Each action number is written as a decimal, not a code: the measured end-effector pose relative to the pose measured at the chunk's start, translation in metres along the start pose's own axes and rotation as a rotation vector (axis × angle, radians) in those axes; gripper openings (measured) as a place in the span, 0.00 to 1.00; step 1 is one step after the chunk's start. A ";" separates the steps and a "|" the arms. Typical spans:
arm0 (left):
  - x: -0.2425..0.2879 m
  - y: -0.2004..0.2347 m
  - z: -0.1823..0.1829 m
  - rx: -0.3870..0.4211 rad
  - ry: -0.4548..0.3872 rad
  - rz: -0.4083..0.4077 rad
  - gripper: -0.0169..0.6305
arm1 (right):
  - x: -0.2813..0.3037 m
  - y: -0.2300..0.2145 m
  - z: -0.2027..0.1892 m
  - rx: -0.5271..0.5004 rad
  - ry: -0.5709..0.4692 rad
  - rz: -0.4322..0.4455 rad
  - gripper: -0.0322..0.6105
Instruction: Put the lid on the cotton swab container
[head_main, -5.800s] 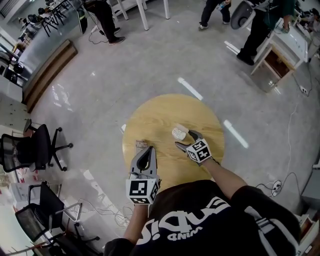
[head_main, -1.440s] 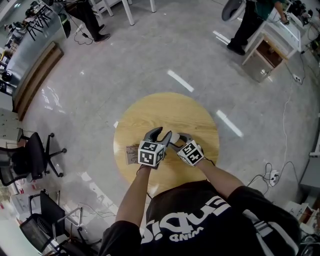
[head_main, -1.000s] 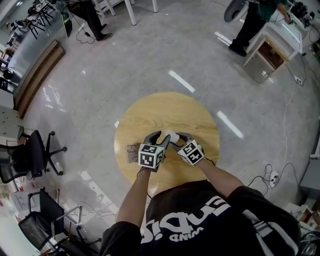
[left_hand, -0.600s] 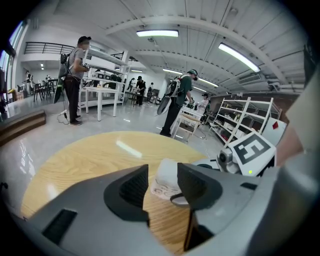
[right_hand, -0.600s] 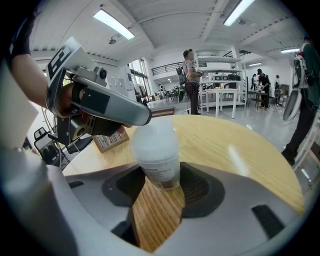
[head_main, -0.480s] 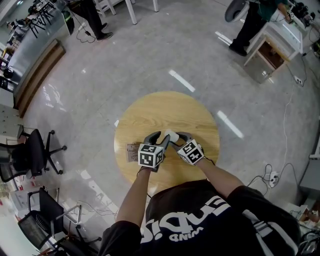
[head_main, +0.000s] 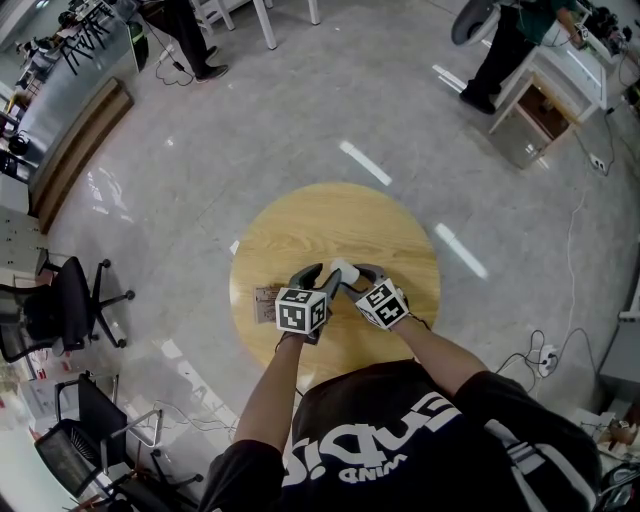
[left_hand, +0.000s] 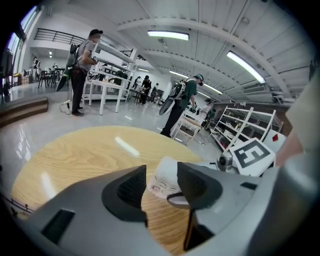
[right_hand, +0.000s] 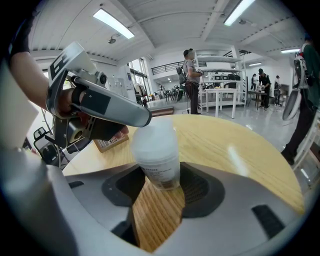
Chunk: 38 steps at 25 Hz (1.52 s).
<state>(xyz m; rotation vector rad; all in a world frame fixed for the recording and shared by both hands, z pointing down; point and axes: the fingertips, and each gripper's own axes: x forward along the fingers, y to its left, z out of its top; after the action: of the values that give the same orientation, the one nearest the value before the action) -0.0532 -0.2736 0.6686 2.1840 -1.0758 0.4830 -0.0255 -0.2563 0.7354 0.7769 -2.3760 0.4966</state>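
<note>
Left gripper (head_main: 321, 277), seemingly unclenched, has reached the cotton swab container (right_hand: 154, 146) clenched by right gripper (right_hand: 159, 184).

Left gripper (left_hand: 162, 185) parted, right gripper (right_hand: 160, 185) gripping (adjacent)

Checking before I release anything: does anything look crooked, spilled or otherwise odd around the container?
Nothing stands out. The right gripper holds the cotton swab container upright, its lid looks level on top, and nothing lies spilled on the wooden table.
</note>
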 end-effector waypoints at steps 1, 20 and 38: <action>0.000 0.000 0.000 0.001 0.001 0.001 0.31 | 0.000 0.000 0.000 0.003 0.000 -0.001 0.38; -0.003 -0.003 0.005 0.114 0.010 0.086 0.31 | -0.072 0.006 0.004 0.045 -0.083 -0.033 0.32; -0.075 -0.040 0.025 0.120 -0.159 0.091 0.31 | -0.157 0.024 0.051 0.114 -0.255 0.015 0.05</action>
<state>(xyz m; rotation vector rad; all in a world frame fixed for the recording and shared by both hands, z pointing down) -0.0646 -0.2305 0.5927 2.3170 -1.2652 0.4298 0.0421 -0.1991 0.5935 0.9224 -2.6075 0.5731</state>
